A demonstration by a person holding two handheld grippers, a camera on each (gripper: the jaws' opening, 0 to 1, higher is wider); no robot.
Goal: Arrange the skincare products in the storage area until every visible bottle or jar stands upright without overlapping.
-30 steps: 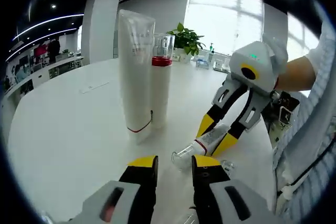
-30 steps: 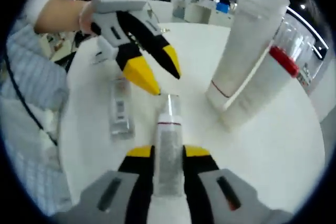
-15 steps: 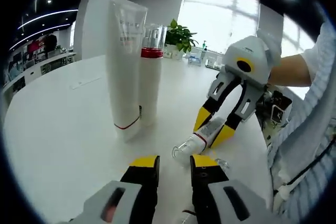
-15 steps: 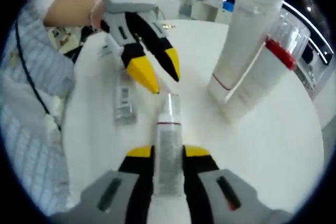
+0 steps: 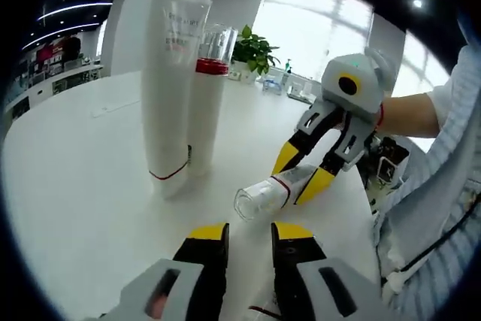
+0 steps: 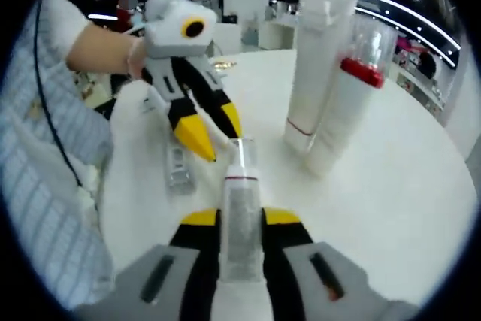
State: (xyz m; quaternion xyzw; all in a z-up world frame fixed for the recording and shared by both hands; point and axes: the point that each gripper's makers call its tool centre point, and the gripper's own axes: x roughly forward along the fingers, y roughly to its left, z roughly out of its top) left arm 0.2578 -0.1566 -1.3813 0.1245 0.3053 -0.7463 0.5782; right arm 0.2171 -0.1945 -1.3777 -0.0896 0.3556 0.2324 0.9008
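Now, the scene in lines:

Right gripper (image 6: 240, 219): its two yellow-tipped jaws are closed on the small clear tube with a thin red band and a transparent cap (image 6: 240, 204); the tube lies between the jaws, cap pointing forward.

Held tube: in the left gripper view the same tube (image 5: 274, 189) is tilted, close to horizontal, its cap end low and near the round white table (image 5: 83, 186), its other end inside the right gripper (image 5: 304, 171).

Long axis: it runs along the right gripper's jaws, so I judge the gripper must turn until the cap points down to the table, and only then let go.

Left gripper (image 5: 248, 234): jaws a little apart, holding nothing; it is just beside the cap end and could steady it.

Standing products: the tall white squeeze tube (image 5: 169, 88) and the white bottle with a red collar and clear cap (image 5: 207, 92) stand upright, touching, on the far left.

Other item: a small clear flat sachet (image 6: 179, 167) lies on the table.
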